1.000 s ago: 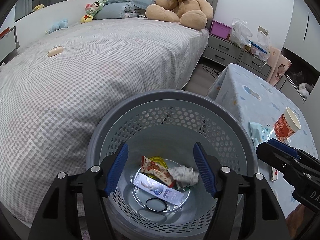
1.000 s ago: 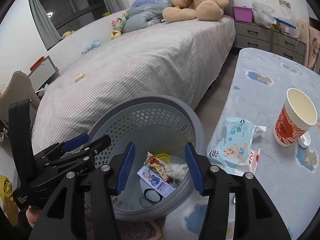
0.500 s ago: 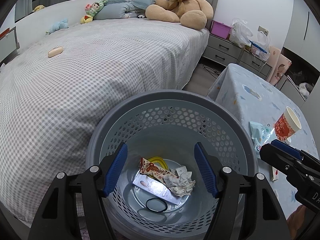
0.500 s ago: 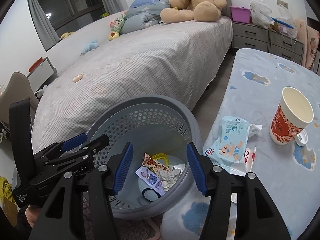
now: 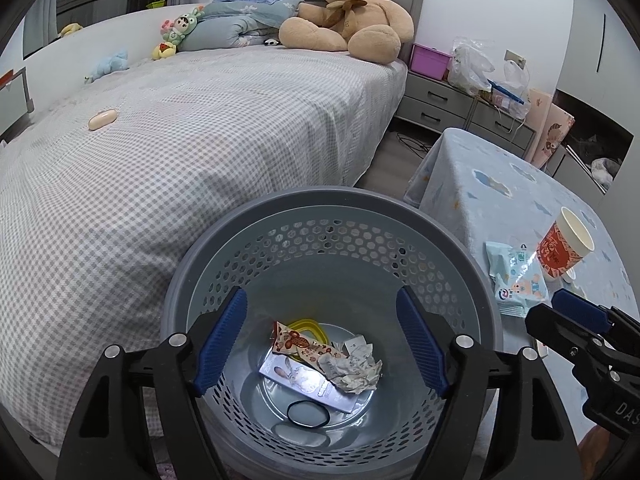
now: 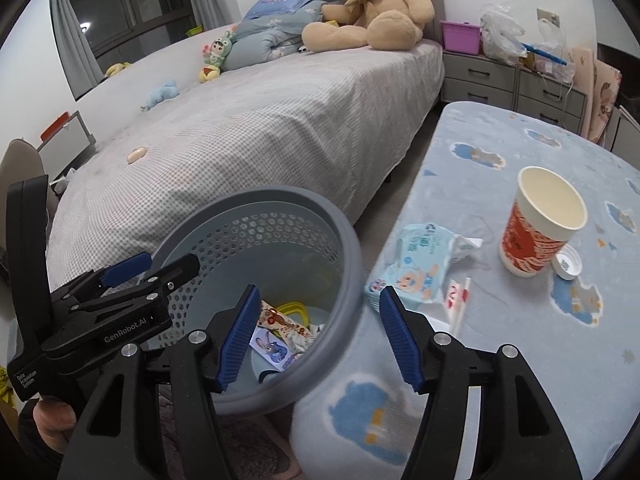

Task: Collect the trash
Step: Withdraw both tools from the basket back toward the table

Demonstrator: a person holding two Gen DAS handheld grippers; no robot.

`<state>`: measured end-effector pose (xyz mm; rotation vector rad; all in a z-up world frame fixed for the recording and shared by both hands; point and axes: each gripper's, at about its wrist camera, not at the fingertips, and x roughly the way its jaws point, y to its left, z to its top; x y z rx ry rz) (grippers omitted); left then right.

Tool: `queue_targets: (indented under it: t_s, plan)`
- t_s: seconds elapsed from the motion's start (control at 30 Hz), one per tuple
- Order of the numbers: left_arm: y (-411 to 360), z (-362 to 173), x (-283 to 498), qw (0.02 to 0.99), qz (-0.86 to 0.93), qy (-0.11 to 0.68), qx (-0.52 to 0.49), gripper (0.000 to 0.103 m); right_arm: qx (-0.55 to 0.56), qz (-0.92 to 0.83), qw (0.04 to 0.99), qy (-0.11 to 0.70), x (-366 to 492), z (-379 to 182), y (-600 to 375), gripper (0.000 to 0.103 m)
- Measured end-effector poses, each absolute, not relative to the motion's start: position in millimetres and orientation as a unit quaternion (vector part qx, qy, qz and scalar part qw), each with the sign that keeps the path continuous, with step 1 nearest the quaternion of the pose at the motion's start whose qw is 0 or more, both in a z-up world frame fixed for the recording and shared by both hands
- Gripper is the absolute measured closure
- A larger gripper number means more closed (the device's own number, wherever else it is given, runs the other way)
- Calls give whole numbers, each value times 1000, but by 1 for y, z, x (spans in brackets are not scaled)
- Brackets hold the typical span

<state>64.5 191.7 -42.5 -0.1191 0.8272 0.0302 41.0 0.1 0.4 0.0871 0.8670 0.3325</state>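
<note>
A big bed (image 5: 192, 152) with a checked cover fills the upper left of both views. A tan teddy bear (image 5: 352, 12) sits at its top end. A table (image 6: 520, 320) with a blue cloud cloth takes up the right side.

A round grey basket (image 5: 332, 208) with holes in its wall stands at the bottom middle, between the bed and the table. The trash lies at its bottom: a crumpled paper ball (image 5: 354, 368), a red snack wrapper (image 5: 300, 344), a flat bunny packet (image 5: 296, 376) and a black ring (image 5: 308, 414).

On the table, a pack of wipes (image 6: 420, 268) lies near the basket's rim. A red paper cup (image 6: 540, 224) stands upright to its right, with a small white cap (image 6: 568, 266) just beside it.

The left gripper (image 5: 320, 344) hangs over the basket. Its jaws have just been opening and stand wide apart, with nothing in them (the paper ball lies far below). The right gripper (image 6: 316, 336) hangs over the basket's rim at the table's edge. Its jaws have just been opening too, and they hold nothing.
</note>
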Motion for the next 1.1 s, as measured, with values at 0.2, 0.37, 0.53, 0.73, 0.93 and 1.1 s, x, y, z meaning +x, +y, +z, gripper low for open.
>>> queue_targets:
  t_s: [0.2,0.37,0.53,0.73,0.93,1.1]
  plan:
    - [176,-40,63,919,6,392,-46,27,38,132,902,410,28,3,-19,34]
    - [159,-37,59,923,-7,383,-35,23,34,106,909,401,15,5,-39,26]
    - [140,-37,55,926,-22,377,-20,23,37,77,911,404,4,0,-66,24]
    - [119,-37,52,924,-43,379,-10,23,45,43,911,408,-9,-8,-105,18]
    - [98,-37,56,918,-62,391,-8,23,54,16,911,408,-14,-16,-142,15]
    - [80,-34,70,911,-76,406,-9,23,61,17,913,402,-10,-18,-165,12]
